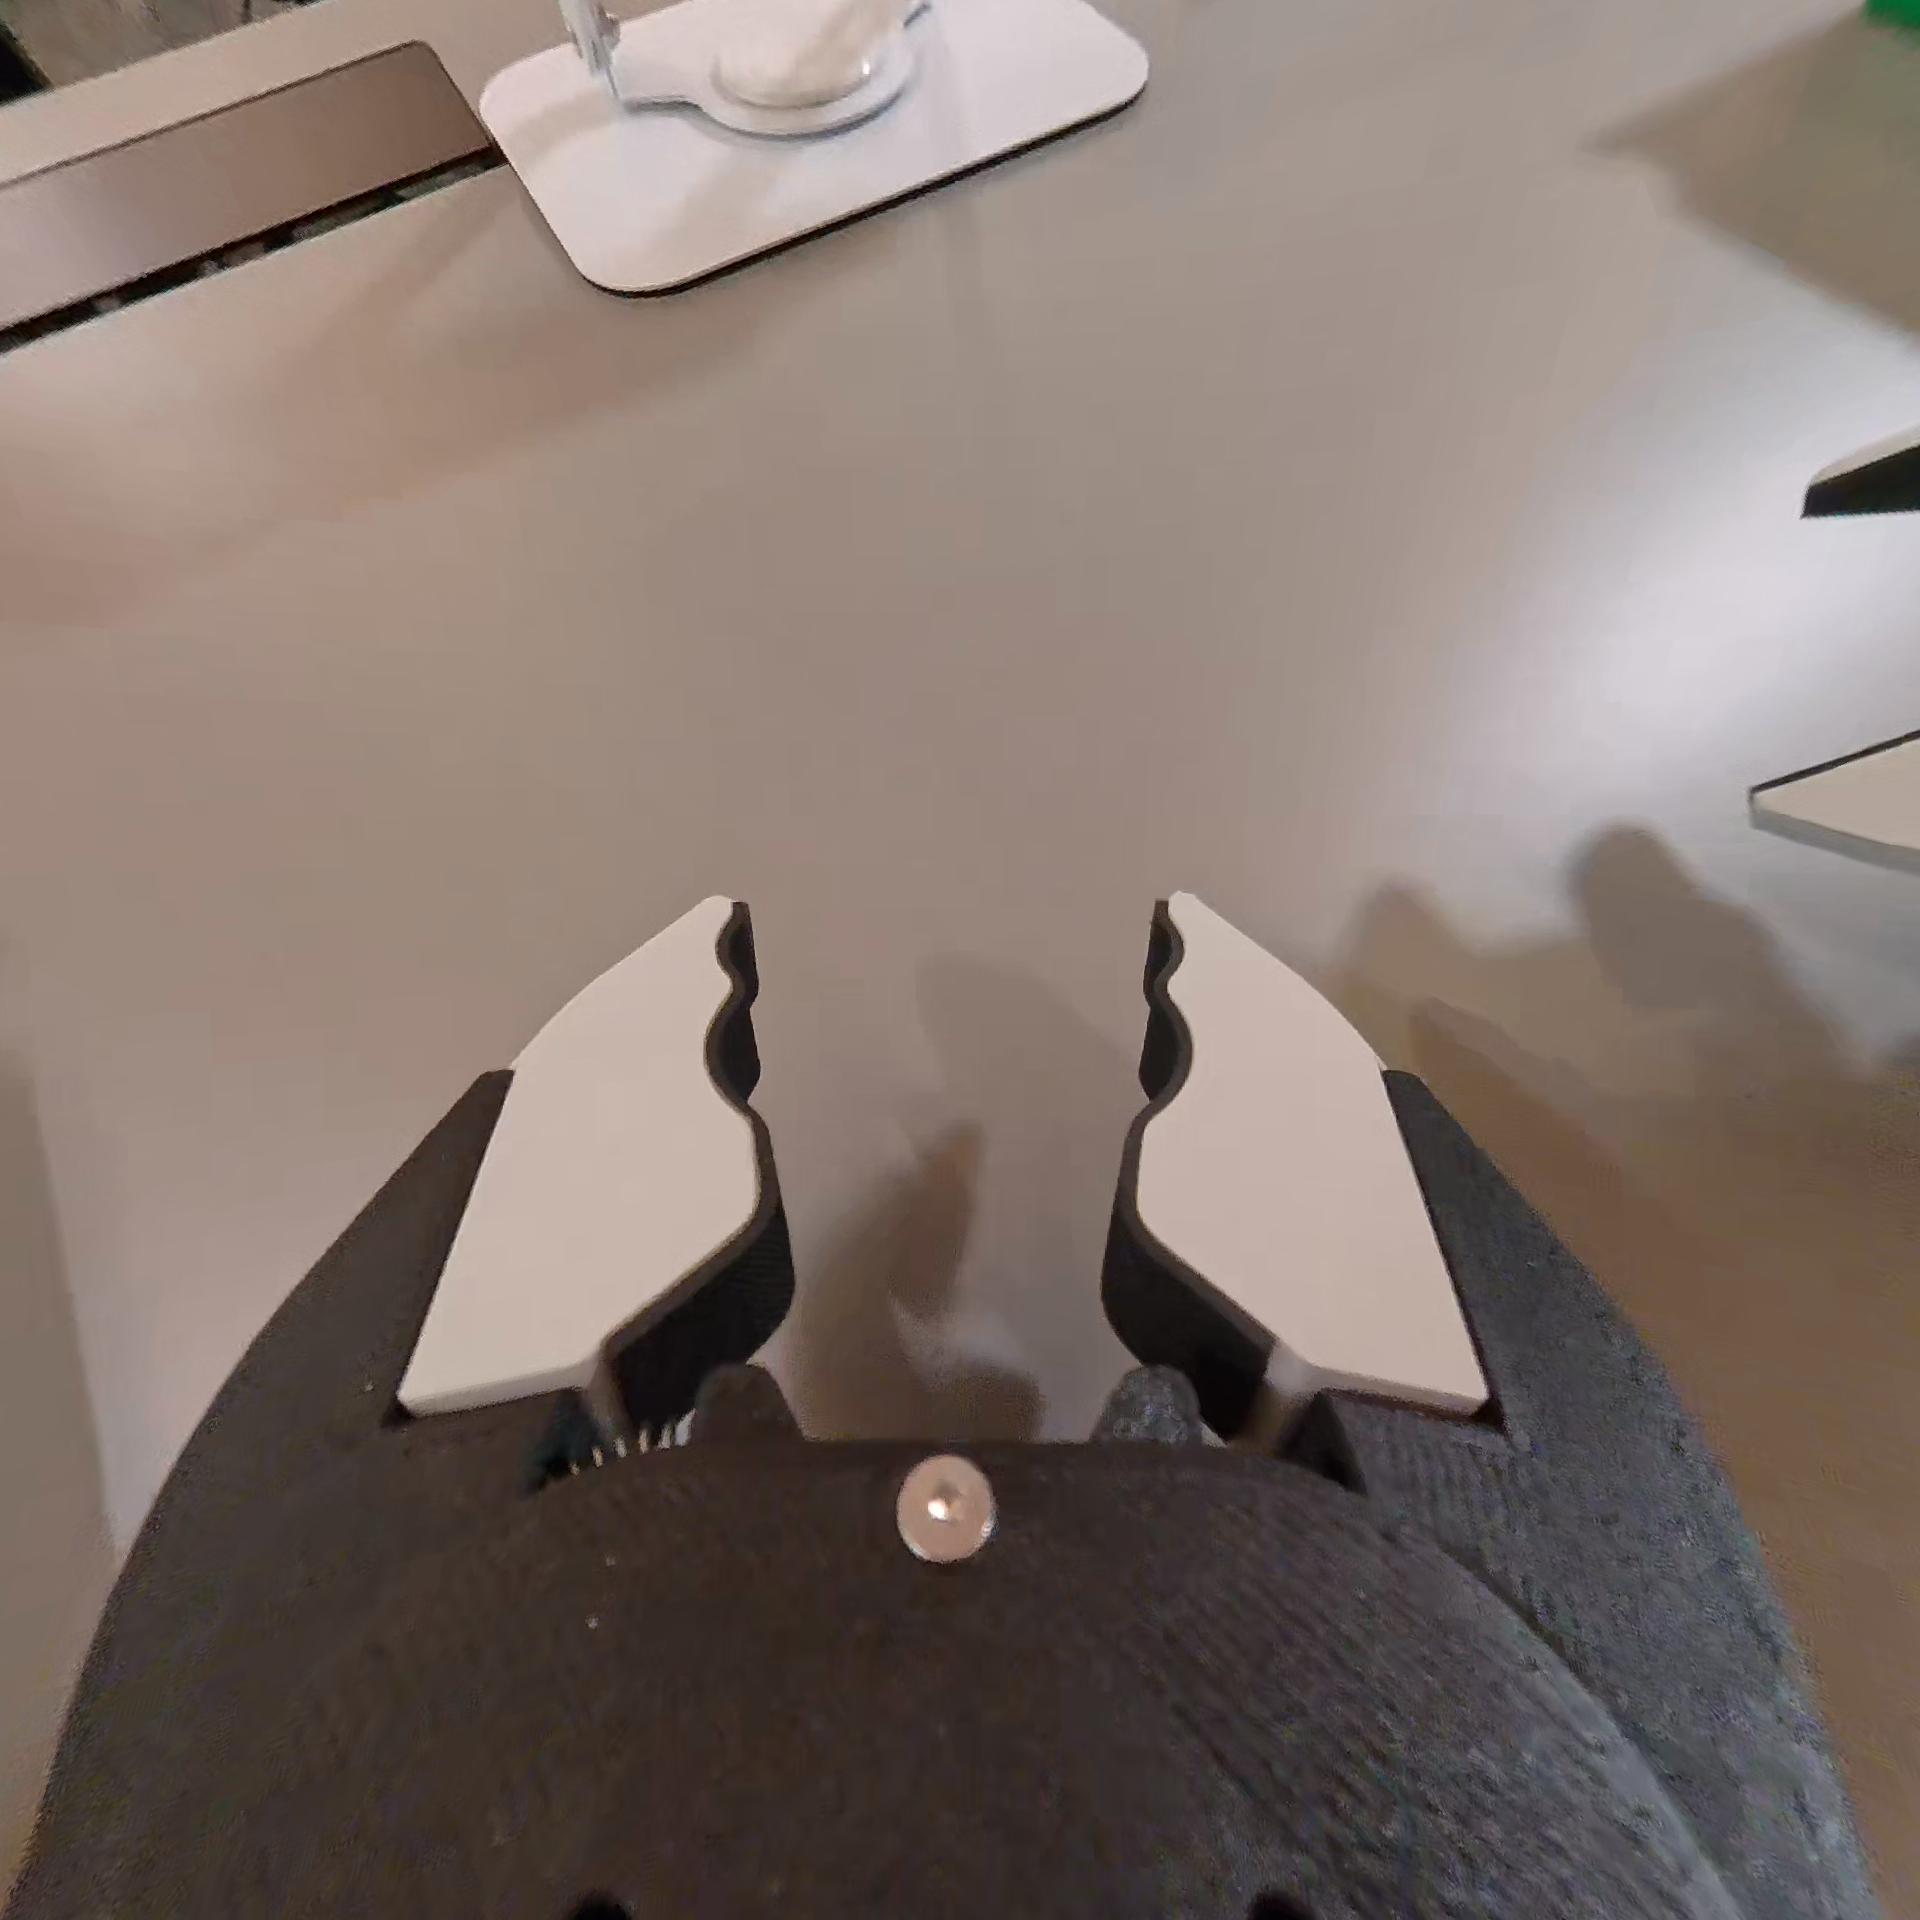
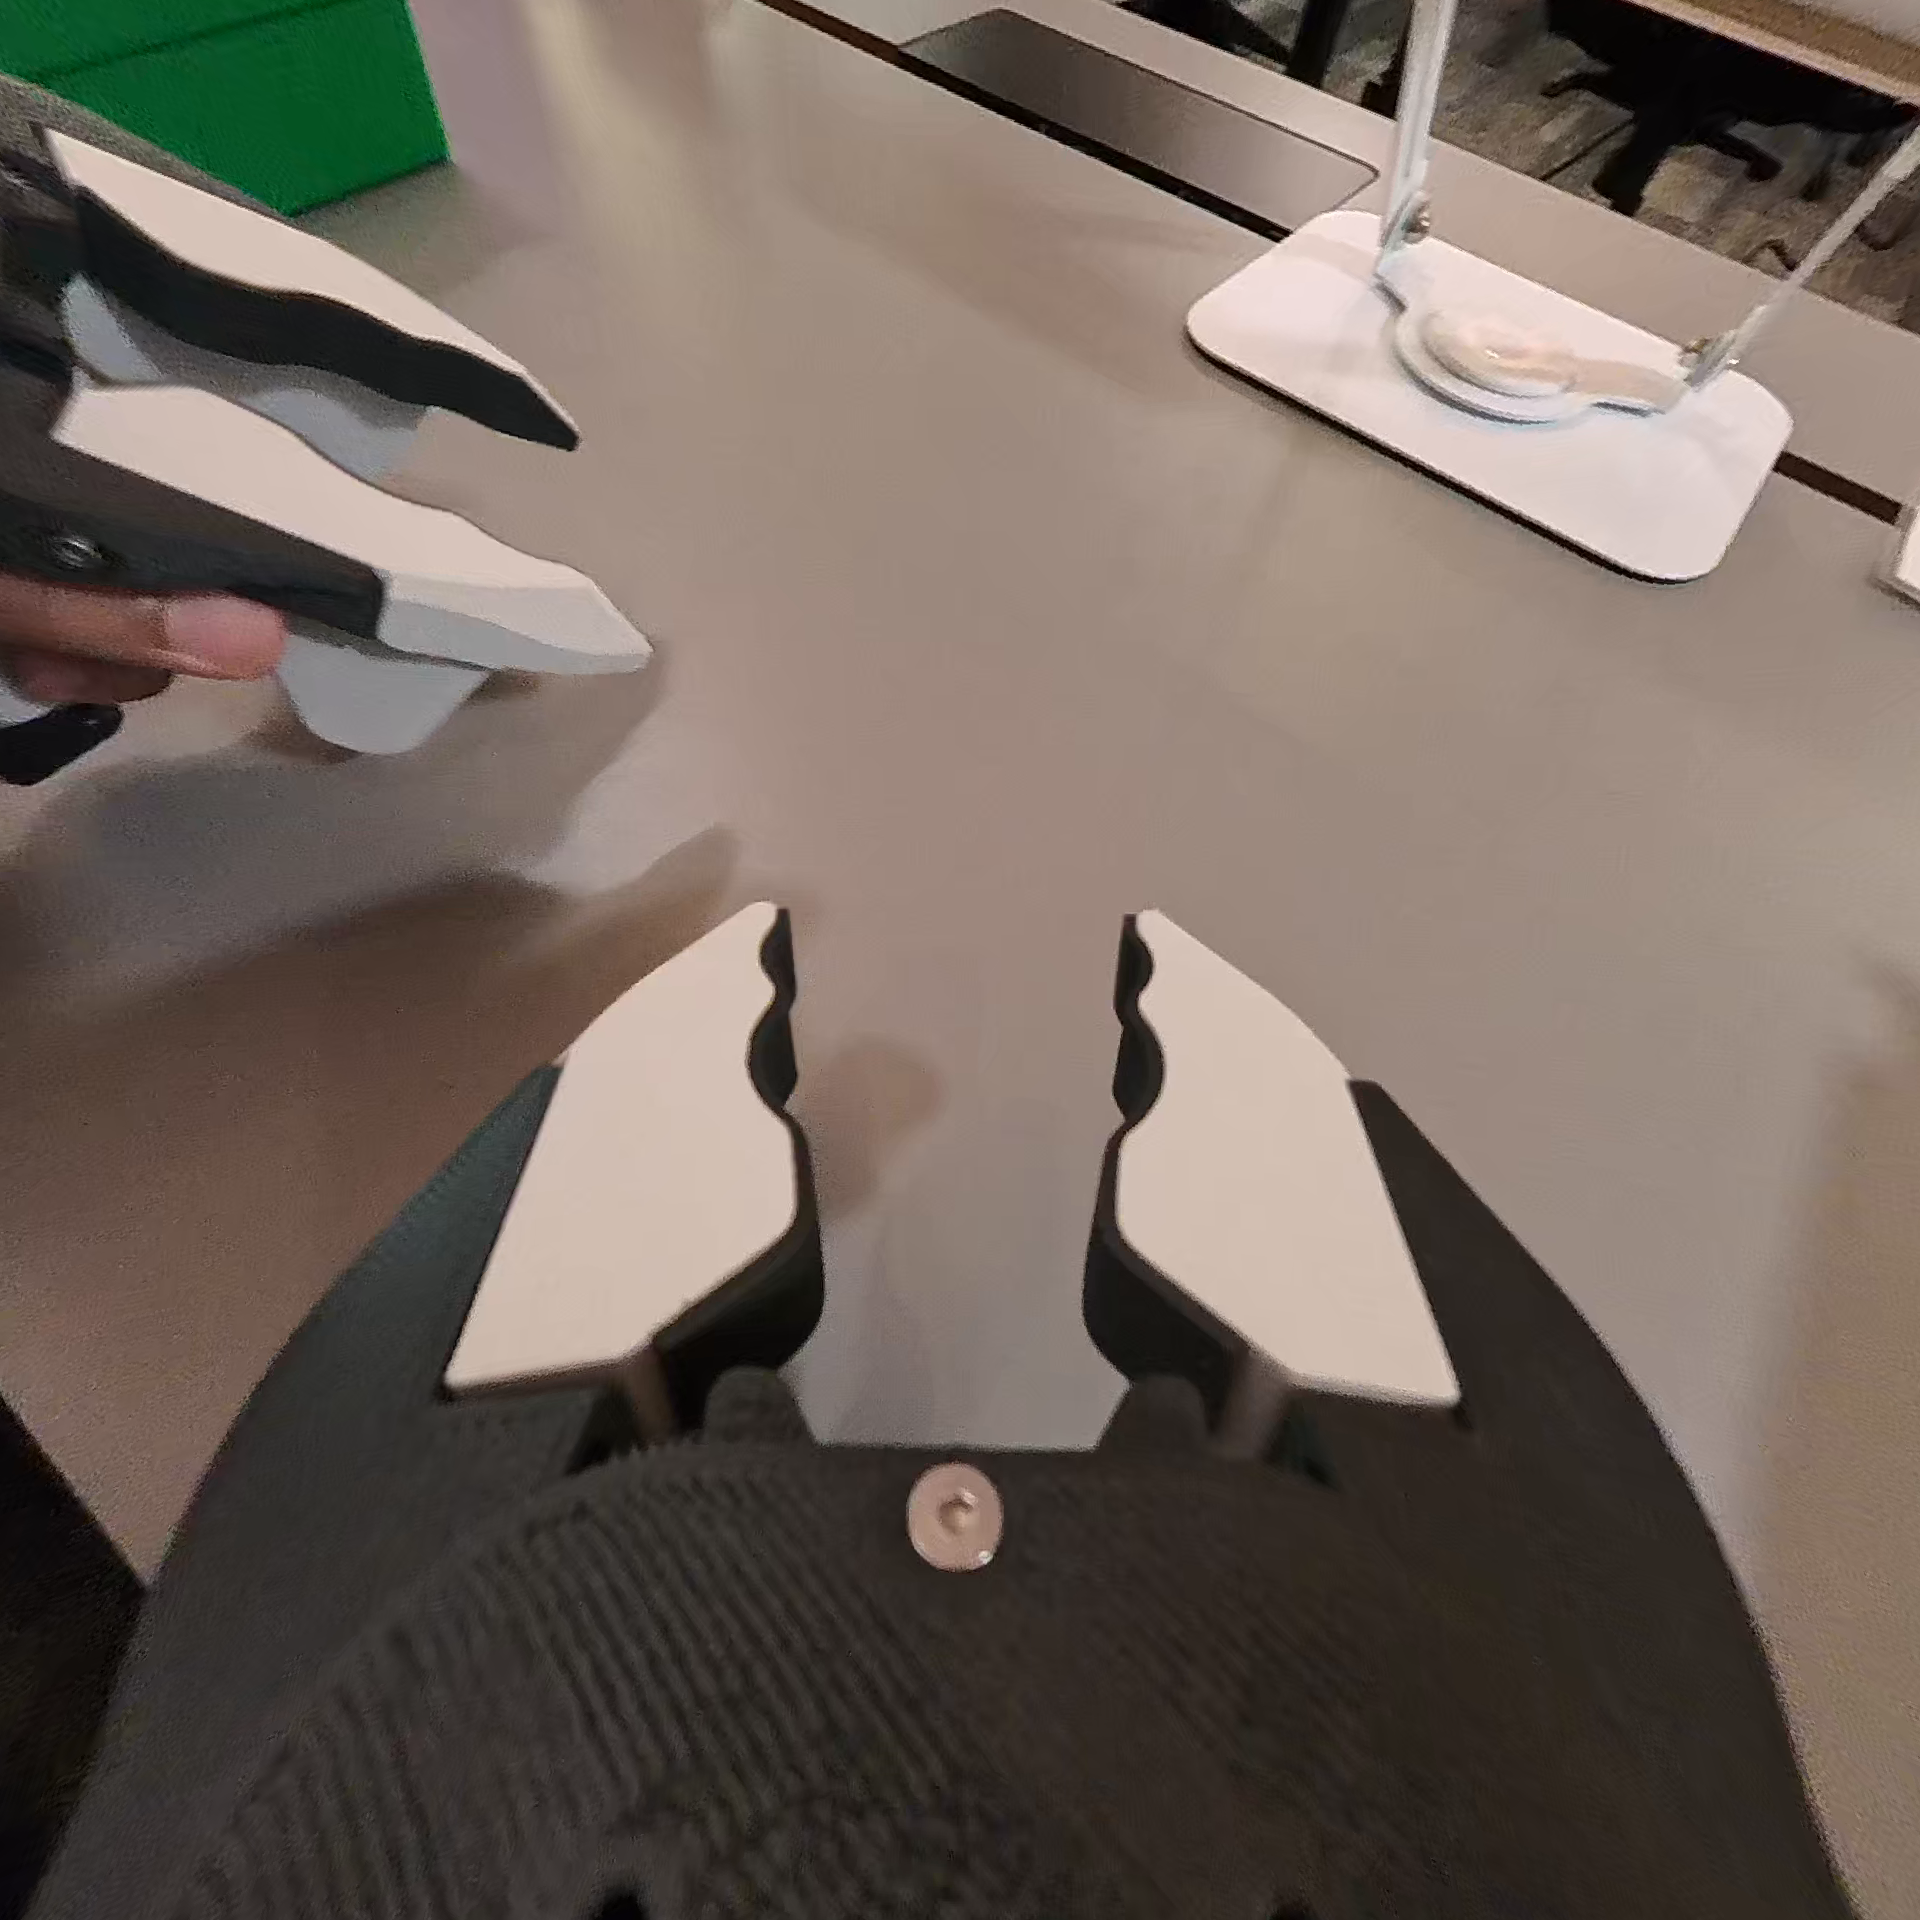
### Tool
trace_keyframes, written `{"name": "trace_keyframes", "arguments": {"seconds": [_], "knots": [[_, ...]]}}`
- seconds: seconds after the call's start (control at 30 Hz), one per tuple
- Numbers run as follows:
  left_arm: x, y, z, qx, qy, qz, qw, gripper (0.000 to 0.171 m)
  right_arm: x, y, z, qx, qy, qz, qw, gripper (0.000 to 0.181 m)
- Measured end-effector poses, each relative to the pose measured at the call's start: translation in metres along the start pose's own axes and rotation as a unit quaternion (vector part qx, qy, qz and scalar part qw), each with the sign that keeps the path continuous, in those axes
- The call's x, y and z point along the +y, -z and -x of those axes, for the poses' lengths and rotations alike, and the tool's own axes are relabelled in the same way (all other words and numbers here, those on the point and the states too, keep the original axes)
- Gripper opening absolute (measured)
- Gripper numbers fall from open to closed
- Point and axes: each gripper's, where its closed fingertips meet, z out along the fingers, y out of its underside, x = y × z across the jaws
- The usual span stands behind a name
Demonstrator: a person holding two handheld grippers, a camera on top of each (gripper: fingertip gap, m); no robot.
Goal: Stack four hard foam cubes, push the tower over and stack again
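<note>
My left gripper (image 1: 951, 914) is open and empty, held over a bare grey table (image 1: 935, 582). My right gripper (image 2: 954, 925) is open and empty too, over the same table (image 2: 1039, 675). In the right wrist view the left gripper (image 2: 613, 540) shows at the left, open, held by a hand (image 2: 145, 644), its tips a little above the table. In the left wrist view the right gripper's fingertips (image 1: 1870, 478) reach in from the right edge. Neither gripper touches anything.
A white flat stand base (image 1: 821, 156) with a clear upright bracket stands at the far side; it also shows in the right wrist view (image 2: 1496, 416). A green box (image 2: 239, 94) sits far left. A dark recessed strip (image 1: 208, 166) runs along the table's back.
</note>
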Motion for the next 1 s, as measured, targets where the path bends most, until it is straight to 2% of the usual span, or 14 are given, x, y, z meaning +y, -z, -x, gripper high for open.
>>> {"name": "trace_keyframes", "arguments": {"seconds": [0.2,0.37,0.67,0.83,1.0], "knots": [[-0.002,-0.001,0.0,-0.016,-0.015,-0.005,1.0,0.072,-0.002,-0.002,0.013,-0.027,0.006,0.0,1.0,0.07],[-0.006,0.005,0.005,-0.026,-0.007,-0.022,0.999,0.07,-0.007,-0.002,0.021,-0.039,0.021,0.001,0.999,0.071],[0.008,0.026,0.019,-0.044,0.028,-0.019,0.998,0.074,-0.021,-0.017,0.049,-0.093,0.034,-0.015,0.995,0.076],[0.022,0.042,0.033,-0.068,0.064,-0.02,0.995,0.073,-0.036,-0.021,0.067,-0.131,0.032,-0.036,0.99,0.079],[0.032,0.061,0.049,-0.087,0.106,-0.03,0.99,0.072,-0.07,-0.025,0.078,-0.188,-0.025,-0.067,0.98,0.079]]}}
